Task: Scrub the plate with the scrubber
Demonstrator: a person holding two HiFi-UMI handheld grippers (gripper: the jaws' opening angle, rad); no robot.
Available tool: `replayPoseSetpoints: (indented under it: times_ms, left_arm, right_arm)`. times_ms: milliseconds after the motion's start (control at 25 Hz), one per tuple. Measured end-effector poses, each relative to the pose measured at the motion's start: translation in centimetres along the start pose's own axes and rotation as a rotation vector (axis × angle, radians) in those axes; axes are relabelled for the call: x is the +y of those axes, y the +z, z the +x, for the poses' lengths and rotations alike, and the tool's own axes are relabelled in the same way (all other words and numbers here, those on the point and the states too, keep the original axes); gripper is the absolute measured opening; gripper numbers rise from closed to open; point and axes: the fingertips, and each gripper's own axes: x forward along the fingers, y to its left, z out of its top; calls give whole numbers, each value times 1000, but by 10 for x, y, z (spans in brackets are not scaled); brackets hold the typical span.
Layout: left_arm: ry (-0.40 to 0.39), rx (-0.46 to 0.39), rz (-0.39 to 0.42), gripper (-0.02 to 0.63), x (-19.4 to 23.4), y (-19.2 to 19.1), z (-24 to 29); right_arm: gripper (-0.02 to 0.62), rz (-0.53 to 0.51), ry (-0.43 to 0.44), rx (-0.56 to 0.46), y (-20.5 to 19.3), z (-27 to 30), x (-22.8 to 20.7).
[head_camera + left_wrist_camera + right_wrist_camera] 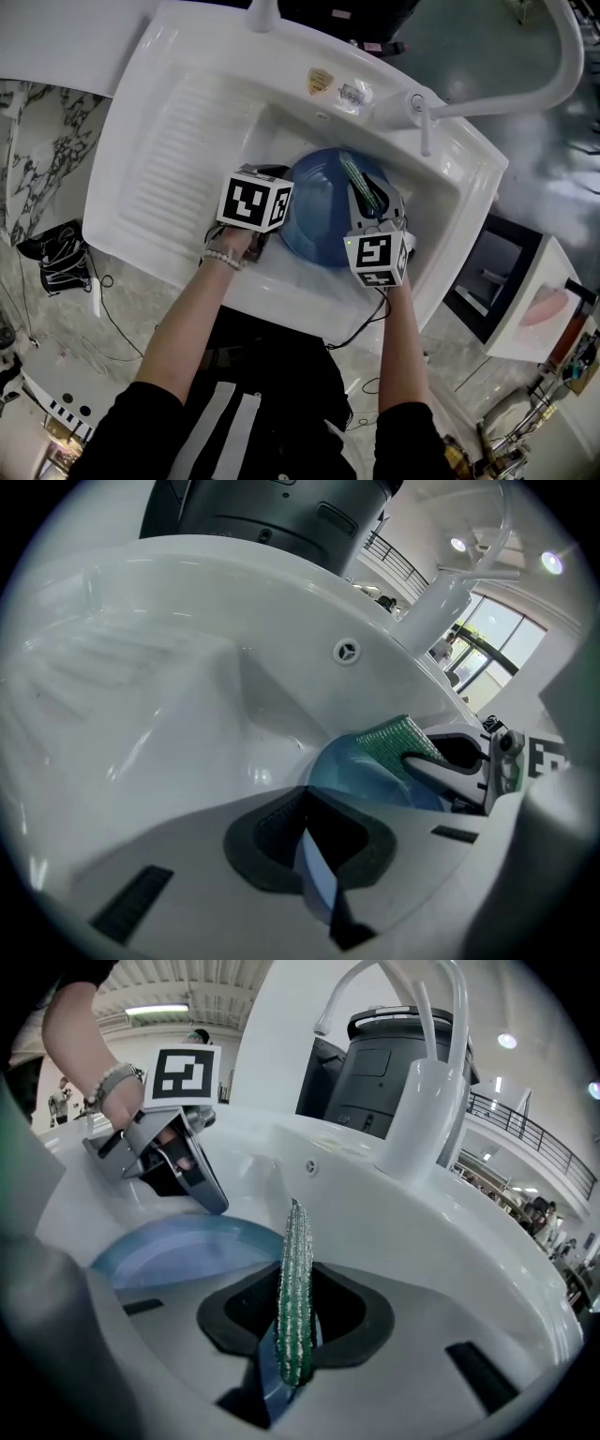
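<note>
A blue plate [319,211] lies tilted in the basin of the white sink [441,211]. My left gripper [279,230] is shut on the plate's left rim; in the left gripper view that pale blue rim [317,869] runs between the dark pads. My right gripper [370,202] is over the plate's right side, shut on a green scrubber [361,186]. In the right gripper view the scrubber [297,1288] stands edge-on between the jaws, just above the plate [178,1241]. Across the plate, the left gripper [211,1204] grips the far rim. The left gripper view shows the scrubber [398,738] against the plate [366,780].
A ribbed drainboard [187,141] takes up the sink's left half. A white faucet [525,94] arches over the back right corner, its base [412,1101] close behind the scrubber. An overflow hole [347,651] sits in the back wall. Cables and gear lie on the floor around the sink.
</note>
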Motion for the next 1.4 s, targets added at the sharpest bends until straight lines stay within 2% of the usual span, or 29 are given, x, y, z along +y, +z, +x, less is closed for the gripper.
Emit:
replayPoseSetpoints:
  times_ms: [80, 200, 440, 560, 840, 1400]
  left_arm:
    - [-7, 0, 0, 0, -1, 0, 0]
    - [-16, -2, -2, 0, -1, 0, 0]
    - [-24, -2, -2, 0, -1, 1, 0]
    - [-31, -2, -4, 0, -2, 0, 0]
    - [-35, -3, -5, 0, -2, 1, -1]
    - [-42, 10, 1, 0, -3, -2, 0]
  right_arm:
    - [95, -14, -20, 56, -12, 0, -4]
    - [95, 20, -16, 102, -23, 0, -3]
    - [95, 79, 45, 166, -30, -7, 11]
    - [95, 105, 80, 168, -32, -14, 19]
    - [95, 92, 139, 146, -30, -28, 44]
    - [95, 19, 458, 55, -9, -46, 113]
